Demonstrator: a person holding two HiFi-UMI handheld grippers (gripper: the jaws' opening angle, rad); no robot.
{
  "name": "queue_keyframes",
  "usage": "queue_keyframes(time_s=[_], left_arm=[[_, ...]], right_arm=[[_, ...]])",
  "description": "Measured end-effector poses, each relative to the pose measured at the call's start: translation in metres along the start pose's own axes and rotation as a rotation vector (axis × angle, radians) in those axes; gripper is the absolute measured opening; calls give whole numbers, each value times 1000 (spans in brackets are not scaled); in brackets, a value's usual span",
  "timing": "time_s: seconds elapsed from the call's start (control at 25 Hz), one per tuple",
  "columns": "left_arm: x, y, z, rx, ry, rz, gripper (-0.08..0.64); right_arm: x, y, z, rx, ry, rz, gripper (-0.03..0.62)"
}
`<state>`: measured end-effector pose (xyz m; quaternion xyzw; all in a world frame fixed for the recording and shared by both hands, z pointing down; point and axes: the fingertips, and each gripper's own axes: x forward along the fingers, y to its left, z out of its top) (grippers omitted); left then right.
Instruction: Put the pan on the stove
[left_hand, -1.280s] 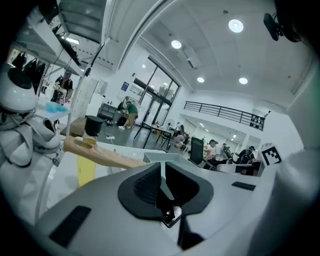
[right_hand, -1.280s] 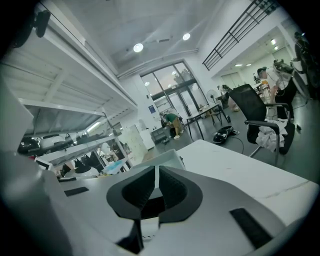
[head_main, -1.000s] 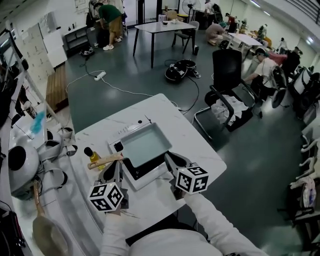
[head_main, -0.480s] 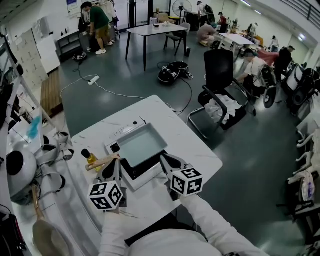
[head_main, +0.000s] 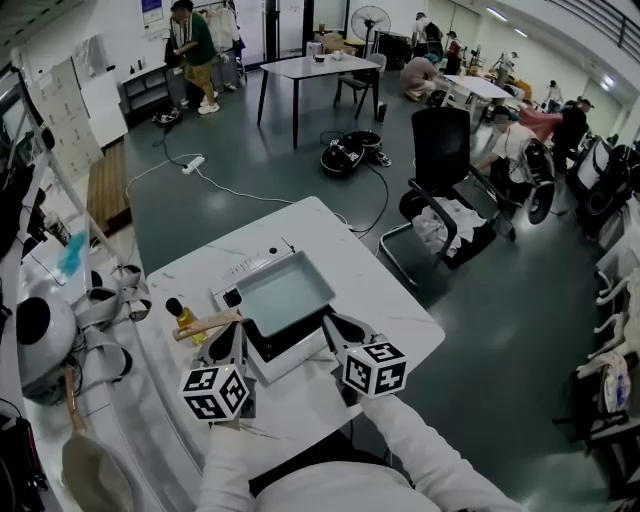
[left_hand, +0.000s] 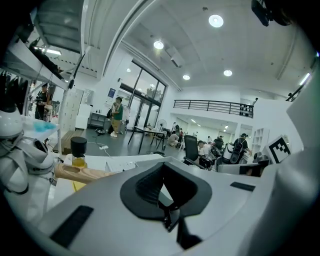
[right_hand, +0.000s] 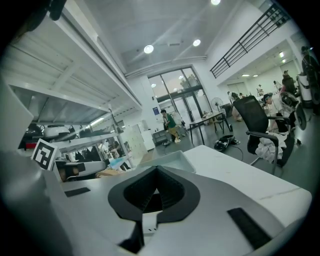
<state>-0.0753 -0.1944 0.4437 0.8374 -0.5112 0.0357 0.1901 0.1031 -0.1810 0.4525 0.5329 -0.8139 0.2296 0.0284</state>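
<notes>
Taking up the middle of the head view, a white table carries everything. A stove with a white frame and a black top lies on the table's left half, close to the near edge.

A square, pale pan sits on the far part of the stove. It leaves a strip of black top bare on the near side. The pan's wooden handle sticks out from its left side toward the table's left edge.

The left gripper is at the stove's near left corner, just under the handle. Its own view shows the jaws closed together with nothing between them, and the handle crosses just beyond on the left.

The right gripper is at the stove's near right corner. Its jaws are drawn together too. A small white piece shows in the slit between them, and I cannot tell what it is. The pan lies straight ahead in that view.

A small bottle of yellow liquid with a black cap stands upright near the table's left edge, just beside the end of the handle.
</notes>
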Motion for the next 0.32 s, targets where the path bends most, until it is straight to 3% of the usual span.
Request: queue_keyframes(time_s=[0.32], left_arm=[[-5,0,-3,-7,12,21,18]], right_arm=[[-1,1,-3,5,15,11,26]])
